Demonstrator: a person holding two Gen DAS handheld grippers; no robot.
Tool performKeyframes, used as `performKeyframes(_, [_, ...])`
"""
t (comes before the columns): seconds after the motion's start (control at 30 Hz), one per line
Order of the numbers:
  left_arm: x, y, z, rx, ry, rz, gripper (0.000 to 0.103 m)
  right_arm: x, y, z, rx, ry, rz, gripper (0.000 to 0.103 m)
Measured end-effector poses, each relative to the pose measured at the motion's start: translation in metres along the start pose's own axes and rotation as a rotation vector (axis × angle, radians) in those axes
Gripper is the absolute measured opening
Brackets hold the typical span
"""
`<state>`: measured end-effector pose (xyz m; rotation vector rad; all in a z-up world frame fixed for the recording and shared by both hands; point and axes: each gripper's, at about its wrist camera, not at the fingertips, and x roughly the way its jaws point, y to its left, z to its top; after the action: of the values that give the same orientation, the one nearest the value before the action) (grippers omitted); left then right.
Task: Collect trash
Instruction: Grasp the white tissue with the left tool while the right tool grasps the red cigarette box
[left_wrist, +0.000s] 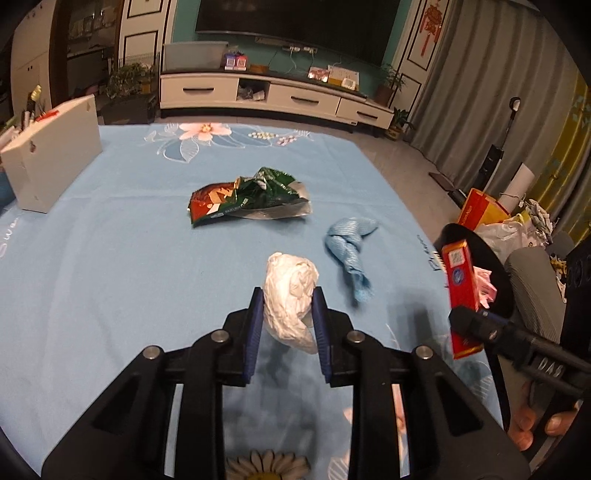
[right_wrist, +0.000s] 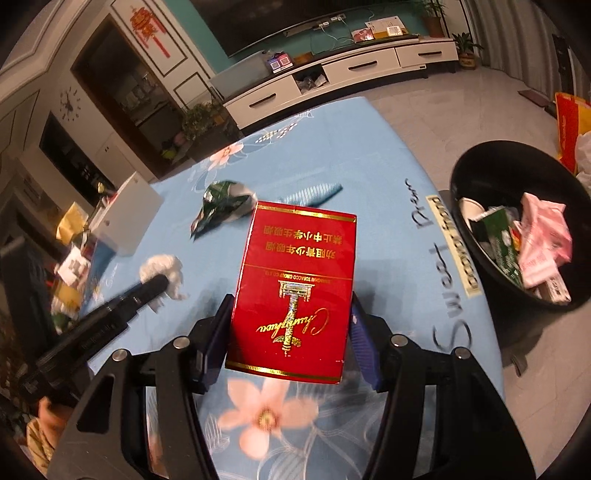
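Observation:
My left gripper is shut on a crumpled white plastic bag, lifted above the blue flowered tablecloth. My right gripper is shut on a red cigarette box, held above the cloth; the same red box shows at the right of the left wrist view. A green and red snack wrapper and a twisted blue cloth lie on the table ahead. A black trash bin with several pieces of rubbish inside stands off the table's right edge.
A white box stands at the table's left edge. A white TV cabinet runs along the far wall. Bags and a red-yellow carton sit on the floor beyond the bin. A hand holds the right tool.

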<state>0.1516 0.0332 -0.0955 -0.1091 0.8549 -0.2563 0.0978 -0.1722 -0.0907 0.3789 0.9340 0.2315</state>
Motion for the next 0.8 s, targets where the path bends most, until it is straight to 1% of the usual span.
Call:
performKeyframes(0.2, [-0.039,-0.016,-0.011,0.027,-0.046,0.007,0.027,-0.022,0.015,-0.016,-0.067,-0.014,-0.018,0.059])
performKeyframes(0.33, [-0.060,-0.027,-0.020,0.053,-0.065,0.012,0.028,-0.042,0.019,-0.021,-0.095,-0.047,-0.026,0.059])
performKeyframes(0.57, [-0.082,-0.039,-0.031,0.074,-0.084,0.008,0.028,-0.069,0.017,-0.028,-0.101,-0.097,-0.027,0.059])
performKeyframes(0.8, [-0.093,-0.049,-0.037,0.099,-0.093,0.006,0.028,-0.078,0.013,-0.034,-0.092,-0.108,-0.016,0.059])
